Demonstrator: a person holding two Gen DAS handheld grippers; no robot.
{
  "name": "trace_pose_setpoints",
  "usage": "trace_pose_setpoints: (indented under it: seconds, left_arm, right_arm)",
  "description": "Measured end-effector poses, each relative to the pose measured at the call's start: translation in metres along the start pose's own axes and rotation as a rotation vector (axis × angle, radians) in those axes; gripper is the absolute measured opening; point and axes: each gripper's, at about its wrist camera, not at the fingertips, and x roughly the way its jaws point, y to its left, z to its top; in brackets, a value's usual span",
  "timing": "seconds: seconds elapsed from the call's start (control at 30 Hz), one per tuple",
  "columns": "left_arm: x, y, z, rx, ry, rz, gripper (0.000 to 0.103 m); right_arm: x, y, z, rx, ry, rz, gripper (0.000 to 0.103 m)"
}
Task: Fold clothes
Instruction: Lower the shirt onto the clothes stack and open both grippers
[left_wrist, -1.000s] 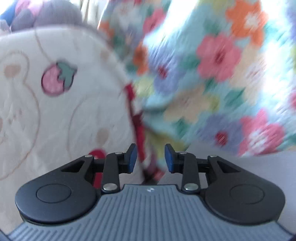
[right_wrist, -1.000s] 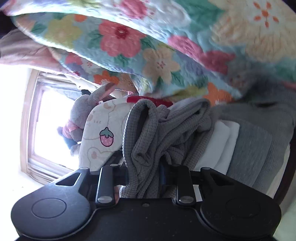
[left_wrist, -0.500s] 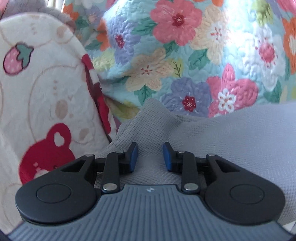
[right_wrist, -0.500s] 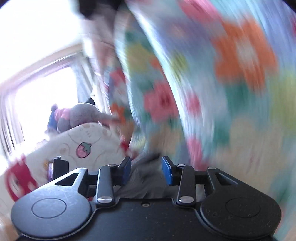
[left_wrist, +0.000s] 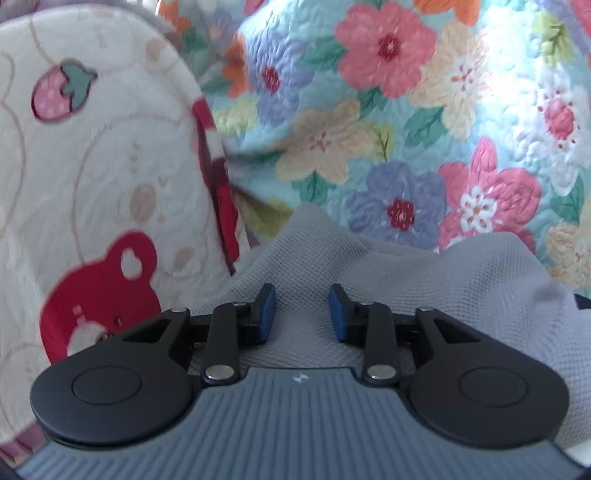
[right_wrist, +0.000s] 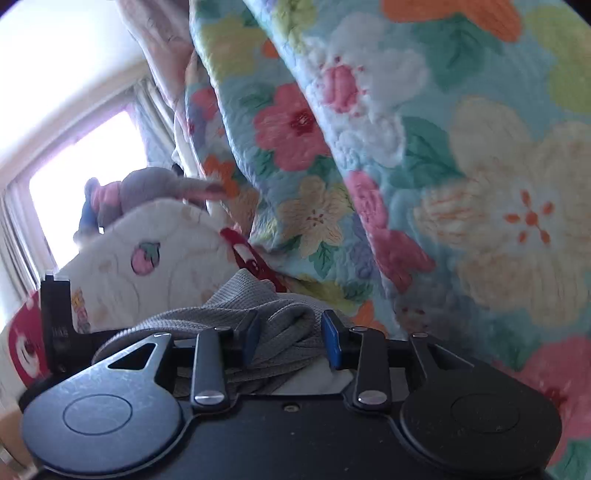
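Left gripper (left_wrist: 302, 310) spread wide, nothing held, just above grey waffle-knit garment (left_wrist: 424, 280). Right gripper (right_wrist: 290, 338) likewise parted, straddling bunched folds of same garment, unclamped. Risks: catching several layers at once, or snagging floral quilt (right_wrist: 424, 166) and strawberry-print cushion (left_wrist: 103, 155) crowding just beyond fingertips.

Bedroom in a home, by the look of it. Quilted floral bedspread in teal w/ pink, cream & orange flowers (right_wrist: 424, 155) filling most of both views; cream plush cushion w/ strawberry & red bear print (left_wrist: 99, 177) beside it; grey stuffed toy (right_wrist: 155, 184) behind, near bright window w/ pale frame (right_wrist: 85, 166); pinkish curtain (right_wrist: 159, 33) above.
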Motion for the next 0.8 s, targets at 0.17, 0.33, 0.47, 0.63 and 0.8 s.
trace_pose_setpoints:
  seconds: [0.17, 0.33, 0.47, 0.63, 0.8]
  left_arm:
    - [-0.006, 0.011, -0.004, -0.028, -0.047, 0.180, 0.048]
    - [-0.014, 0.017, -0.007, -0.026, -0.061, 0.114, 0.048]
    - [-0.018, 0.016, -0.009, -0.014, -0.070, 0.088, 0.048]
    - [-0.024, 0.014, -0.012, 0.006, -0.136, 0.150, 0.051]
    - [-0.032, 0.030, -0.013, -0.097, -0.125, 0.243, 0.061]
  right_arm:
    - [-0.011, 0.014, 0.004, -0.053, 0.023, -0.002, 0.042]
    - [-0.018, 0.037, 0.043, -0.097, 0.039, 0.044, 0.044]
    - [0.011, 0.062, 0.083, -0.188, 0.118, 0.136, 0.066]
    - [0.074, 0.060, 0.067, -0.282, 0.398, 0.054, 0.067]
    - [0.067, 0.020, 0.045, -0.051, 0.342, 0.054, 0.068]
